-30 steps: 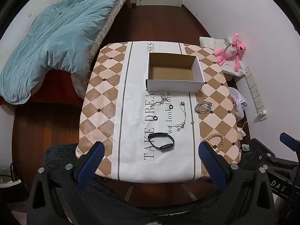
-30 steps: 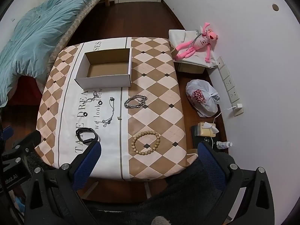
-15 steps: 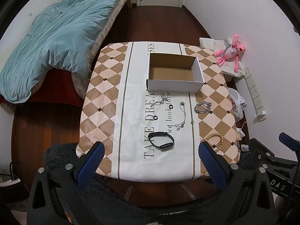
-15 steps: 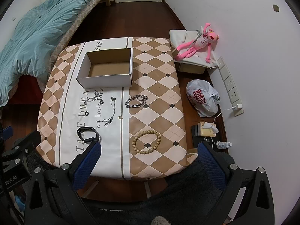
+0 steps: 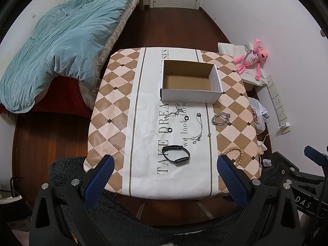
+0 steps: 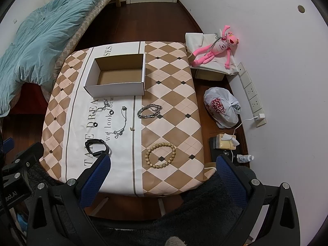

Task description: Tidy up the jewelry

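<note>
An empty white cardboard box (image 5: 190, 81) (image 6: 116, 77) stands at the far middle of the checked tablecloth (image 5: 114, 110). In front of it lie a thin silver necklace (image 5: 174, 111), a silver chain with a pendant (image 5: 198, 129) (image 6: 122, 123), a thick silver chain bracelet (image 5: 221, 119) (image 6: 149, 111), two small black rings (image 5: 169, 130), a black wristband (image 5: 175, 155) (image 6: 96, 147) and a wooden bead bracelet (image 6: 160, 155) (image 5: 235, 154). My left gripper (image 5: 164, 171) is open and empty above the near table edge. My right gripper (image 6: 163, 168) is open and empty, near the bead bracelet.
A bed with a blue quilt (image 5: 57, 47) lies to the left. A pink plush toy (image 6: 217, 48), a white plastic bag (image 6: 222, 107), a tissue box (image 6: 224, 141) and a wall power strip (image 6: 252, 94) are to the right of the table. A dark fluffy seat (image 5: 143, 221) is below the grippers.
Both views have shifted only slightly; the table sits a touch higher in frame. No object has moved and both grippers stay open.
</note>
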Tool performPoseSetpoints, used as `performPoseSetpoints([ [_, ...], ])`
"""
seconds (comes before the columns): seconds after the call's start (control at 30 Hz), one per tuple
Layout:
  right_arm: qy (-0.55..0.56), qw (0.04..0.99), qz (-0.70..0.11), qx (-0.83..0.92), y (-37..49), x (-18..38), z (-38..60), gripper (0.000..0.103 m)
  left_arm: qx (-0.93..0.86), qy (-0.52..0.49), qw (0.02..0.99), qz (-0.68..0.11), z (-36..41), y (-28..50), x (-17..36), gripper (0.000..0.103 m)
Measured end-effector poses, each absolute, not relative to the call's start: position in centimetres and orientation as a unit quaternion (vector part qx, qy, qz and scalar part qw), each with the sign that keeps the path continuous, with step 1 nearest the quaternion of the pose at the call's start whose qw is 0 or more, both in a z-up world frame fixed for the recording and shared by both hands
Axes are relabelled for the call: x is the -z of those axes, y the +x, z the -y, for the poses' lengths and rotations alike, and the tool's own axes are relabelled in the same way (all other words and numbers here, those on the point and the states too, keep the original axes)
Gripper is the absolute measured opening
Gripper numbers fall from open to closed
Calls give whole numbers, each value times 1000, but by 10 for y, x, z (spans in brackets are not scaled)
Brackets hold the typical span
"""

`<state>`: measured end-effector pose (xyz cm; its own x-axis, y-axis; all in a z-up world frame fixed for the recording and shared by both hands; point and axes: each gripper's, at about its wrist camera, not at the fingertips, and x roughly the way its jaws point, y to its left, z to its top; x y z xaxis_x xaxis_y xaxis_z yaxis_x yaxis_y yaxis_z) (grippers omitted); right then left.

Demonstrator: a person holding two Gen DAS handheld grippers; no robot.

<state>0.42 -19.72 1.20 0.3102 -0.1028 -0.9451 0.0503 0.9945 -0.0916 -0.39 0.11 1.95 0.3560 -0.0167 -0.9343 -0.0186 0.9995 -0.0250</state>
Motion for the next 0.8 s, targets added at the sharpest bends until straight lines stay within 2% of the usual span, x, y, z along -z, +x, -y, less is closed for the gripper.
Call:
performPoseSetpoints([
  [0.8, -22, 810, -583, 50, 5, -16, 199, 103, 0, -15, 825, -565, 2, 0, -27, 102],
])
